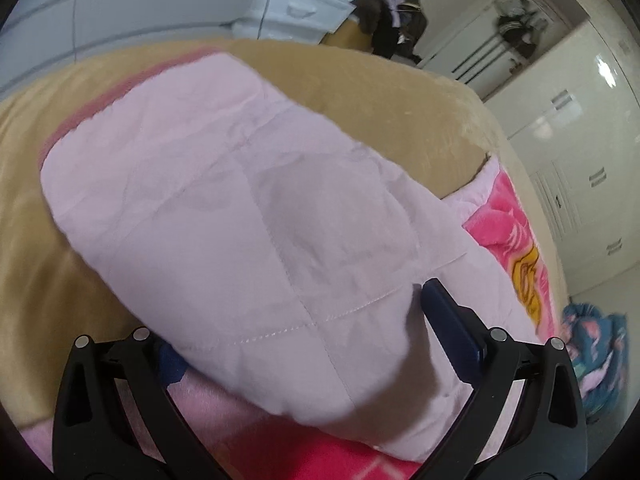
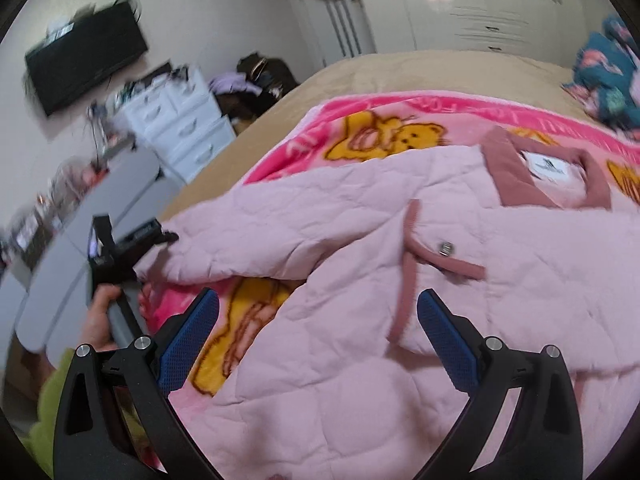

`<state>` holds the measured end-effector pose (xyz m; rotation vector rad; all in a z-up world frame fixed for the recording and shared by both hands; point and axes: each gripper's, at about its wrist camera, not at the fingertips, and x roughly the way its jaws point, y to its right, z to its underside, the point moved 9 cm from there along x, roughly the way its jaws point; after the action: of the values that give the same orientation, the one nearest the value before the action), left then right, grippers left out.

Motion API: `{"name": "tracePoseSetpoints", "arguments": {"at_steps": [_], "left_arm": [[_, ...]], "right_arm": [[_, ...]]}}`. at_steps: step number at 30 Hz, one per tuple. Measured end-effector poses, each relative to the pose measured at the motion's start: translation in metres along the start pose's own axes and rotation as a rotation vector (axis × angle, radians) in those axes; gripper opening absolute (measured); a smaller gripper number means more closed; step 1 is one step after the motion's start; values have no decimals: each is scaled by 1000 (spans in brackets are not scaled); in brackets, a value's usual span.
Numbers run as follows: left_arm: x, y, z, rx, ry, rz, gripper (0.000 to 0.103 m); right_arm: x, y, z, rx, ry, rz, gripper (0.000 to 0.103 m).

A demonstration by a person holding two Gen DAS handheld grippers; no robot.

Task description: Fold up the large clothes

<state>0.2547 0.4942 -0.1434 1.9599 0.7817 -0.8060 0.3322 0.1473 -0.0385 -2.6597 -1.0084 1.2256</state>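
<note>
A pale pink quilted jacket (image 2: pixel 360 240) lies spread on a pink cartoon blanket (image 2: pixel 384 128) on the bed, with its dusty-rose collar (image 2: pixel 548 172) at the far right and a rose front trim with a metal snap (image 2: pixel 446 249). In the left wrist view a sleeve (image 1: pixel 224 200) of the jacket stretches away over the tan bedspread (image 1: pixel 384 92). My left gripper (image 1: pixel 296 332) has its jaws wide, with the sleeve's thick end lying between them; its left finger is mostly hidden under the fabric. It also shows in the right wrist view (image 2: pixel 164 236) at the sleeve end. My right gripper (image 2: pixel 318 312) is open just above the jacket's front.
A white chest of drawers (image 2: pixel 180 120) and a wall TV (image 2: pixel 86 56) stand left of the bed. White wardrobes (image 2: pixel 460 4) line the far wall. A teal patterned garment (image 2: pixel 608 76) lies at the bed's far right. Dark clothes (image 2: pixel 260 76) are piled beyond the bed.
</note>
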Motion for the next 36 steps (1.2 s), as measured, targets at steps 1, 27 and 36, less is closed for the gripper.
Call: {"name": "tracePoseSetpoints", "arguments": {"at_steps": [1, 27, 36], "left_arm": [[-1, -1, -1, 13, 13, -14, 76], [-188, 170, 4, 296, 364, 365, 11], [-235, 229, 56, 446, 373, 512, 10]], "right_arm": [[-5, 4, 0, 11, 9, 3, 99], [-111, 101, 25, 171, 147, 156, 99], [-130, 138, 39, 239, 168, 195, 99]]}}
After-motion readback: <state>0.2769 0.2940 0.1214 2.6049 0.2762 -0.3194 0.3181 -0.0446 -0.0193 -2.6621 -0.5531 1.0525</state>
